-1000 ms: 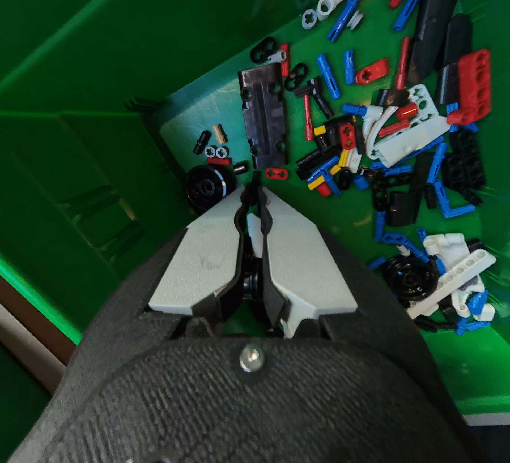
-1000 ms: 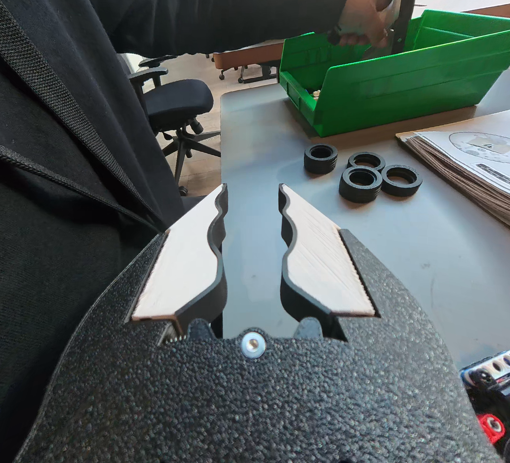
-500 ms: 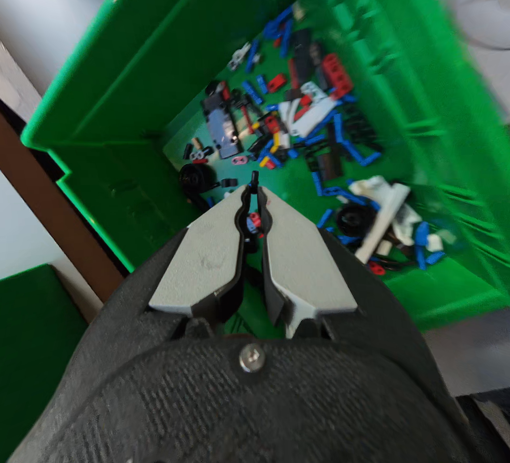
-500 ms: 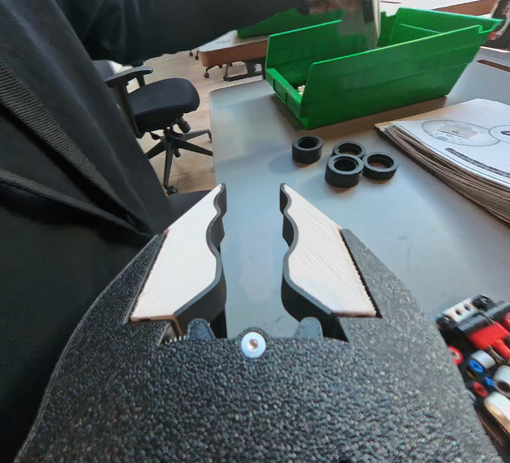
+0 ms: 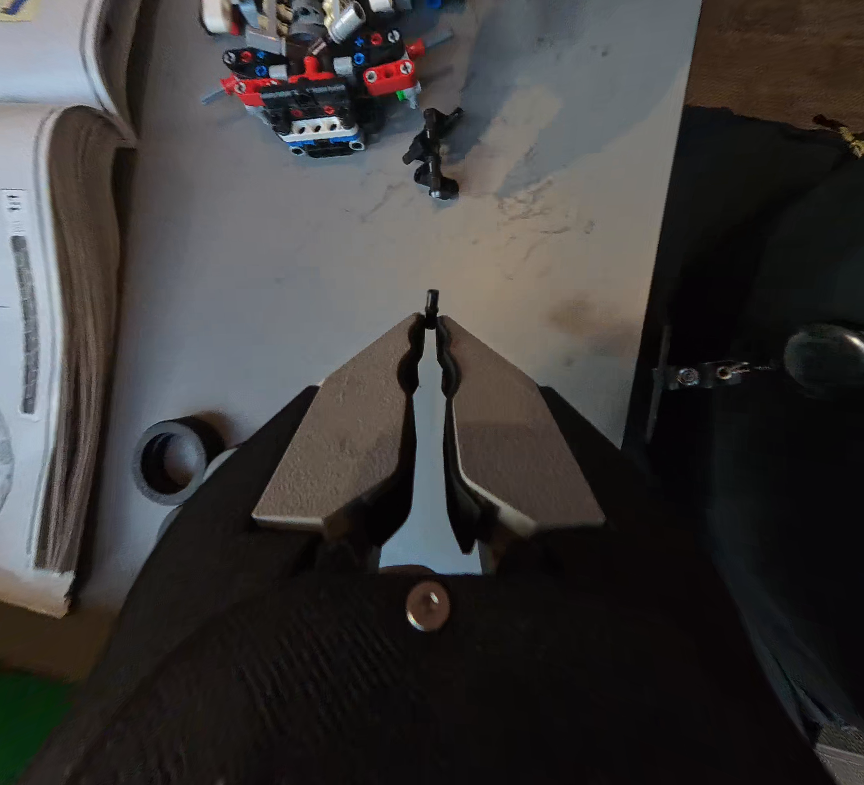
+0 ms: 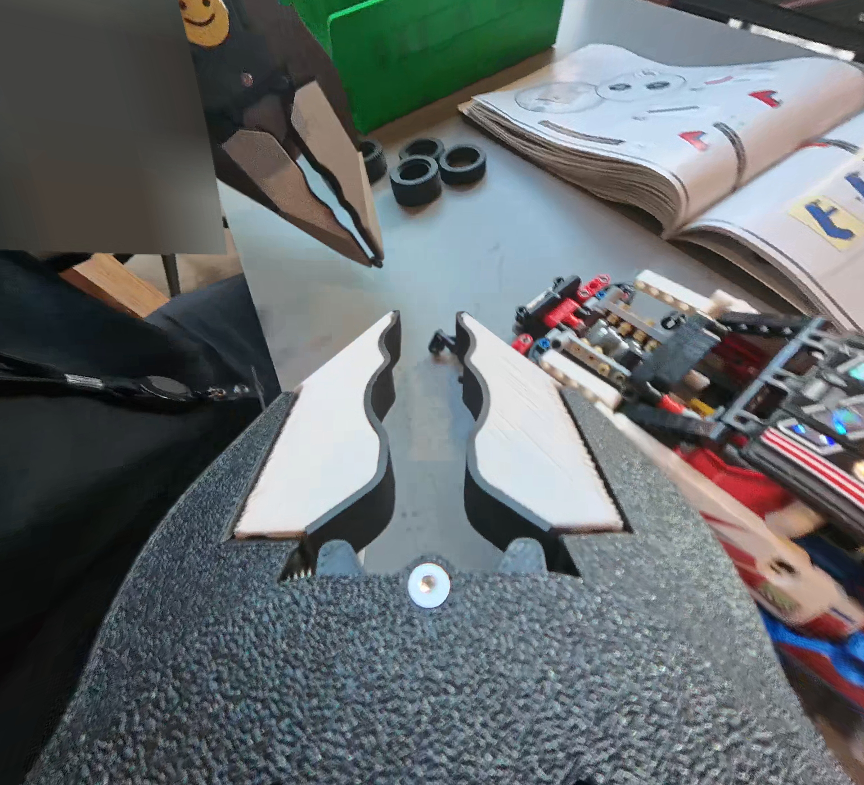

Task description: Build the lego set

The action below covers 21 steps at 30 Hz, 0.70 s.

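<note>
Up close, the left hand-held gripper (image 5: 431, 323) is pinched closed on a small black lego pin (image 5: 431, 300), which sticks out past its fingertips above the grey bench (image 5: 280, 248). The same left hand-held gripper shows in the right wrist view (image 6: 376, 261), slanting down toward the bench with the pin at its tip. A black rubber tyre (image 5: 169, 463) lies on the bench just to one side of the gripper's body, partly hidden by it.

The right hand-held gripper (image 6: 428, 325) hovers low over the bench with its jaws parted and nothing between them. Just beyond its fingertips a small black lego connector assembly (image 6: 439, 339) lies loose on the bench; in the left wrist view it sits near the model's front corner (image 5: 432, 152).

Farther on stands the partly built lego car chassis (image 5: 318, 75), made of black, red, white, grey and blue technic parts; in the right wrist view it fills the side of the frame (image 6: 654, 365). Beside it lies an open paper instruction booklet (image 6: 654, 108). Three more black tyres (image 6: 435, 164) are grouped on the bench near a green plastic bin (image 6: 444, 14) at the far end.
</note>
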### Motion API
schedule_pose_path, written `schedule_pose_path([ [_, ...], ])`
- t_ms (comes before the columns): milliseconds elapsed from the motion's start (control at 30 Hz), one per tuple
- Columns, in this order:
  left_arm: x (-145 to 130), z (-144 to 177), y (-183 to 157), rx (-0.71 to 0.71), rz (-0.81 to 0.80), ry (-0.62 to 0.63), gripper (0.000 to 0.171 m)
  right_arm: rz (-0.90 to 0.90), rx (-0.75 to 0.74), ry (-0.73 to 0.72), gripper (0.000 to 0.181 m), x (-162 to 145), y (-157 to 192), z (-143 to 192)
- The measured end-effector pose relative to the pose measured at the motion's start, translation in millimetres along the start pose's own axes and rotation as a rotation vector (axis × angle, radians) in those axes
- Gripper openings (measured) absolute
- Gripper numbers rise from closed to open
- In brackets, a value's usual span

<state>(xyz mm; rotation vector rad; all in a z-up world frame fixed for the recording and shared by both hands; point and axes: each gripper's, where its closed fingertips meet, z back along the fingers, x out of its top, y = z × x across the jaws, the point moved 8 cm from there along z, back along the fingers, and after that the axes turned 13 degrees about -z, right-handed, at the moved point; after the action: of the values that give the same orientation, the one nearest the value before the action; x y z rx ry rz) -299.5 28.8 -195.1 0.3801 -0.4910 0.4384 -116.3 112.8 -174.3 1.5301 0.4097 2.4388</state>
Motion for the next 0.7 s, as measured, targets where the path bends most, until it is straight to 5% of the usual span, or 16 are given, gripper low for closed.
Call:
schedule_pose_path([
  [333,9.4,-37.9,-15.6,-0.118,-0.087,-0.1,0.002,-0.028,0.028,0.102,0.009,-31.3,9.7,-18.9],
  [700,18.0,-42.9,-28.0,-0.091,-0.377,-0.198,0.002,0.312,-0.048,0.3,0.012,-47.4,26.2,-47.0],
])
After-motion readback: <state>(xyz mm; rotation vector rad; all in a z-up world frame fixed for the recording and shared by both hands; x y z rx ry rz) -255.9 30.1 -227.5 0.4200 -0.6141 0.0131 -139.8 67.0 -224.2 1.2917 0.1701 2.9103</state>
